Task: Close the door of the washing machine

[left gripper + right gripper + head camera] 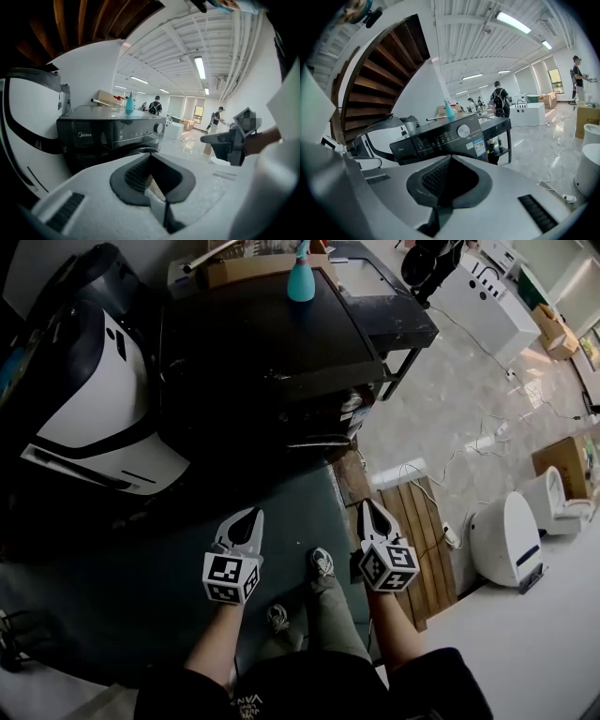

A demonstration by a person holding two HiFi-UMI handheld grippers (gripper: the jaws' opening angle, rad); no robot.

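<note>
Head view puts the washing machine (281, 343) straight ahead of both tools, its dark top facing up and its front tucked under that top, so the door can't be read there. Left gripper view gives the front: Midea badge (84, 135), control knob (159, 127), and below them a dark curved rim I take for the upper arc of the door (140, 150). The rest sits behind the tool's own body, so open vs. latched I can't tell. Left gripper (251, 519) and right gripper (368, 512) are side by side, each w/ jaws pressed together and nothing btwn them, both apart from the machine's front.

Risks, as I judge them:
- Narrow closed tips could skid off a curved door face, esp. if the push lands off-centre.
- A soft push may leave the door unlatched; a hard one may jolt the teal spray bottle (301, 277) standing on top, beyond the tips.

Room:
- Outboard of the left tool, a white-and-black rounded machine (94, 399) crowds that side.
- Outboard of the right tool sits a black table (398, 320), w/ a wooden pallet (422, 540) below it and floor cables (469, 442) farther out: a trip risk.
- Below both tools, the dark mat (112, 596) lies bare up to the machine, so straight ahead looks the freest line.
</note>
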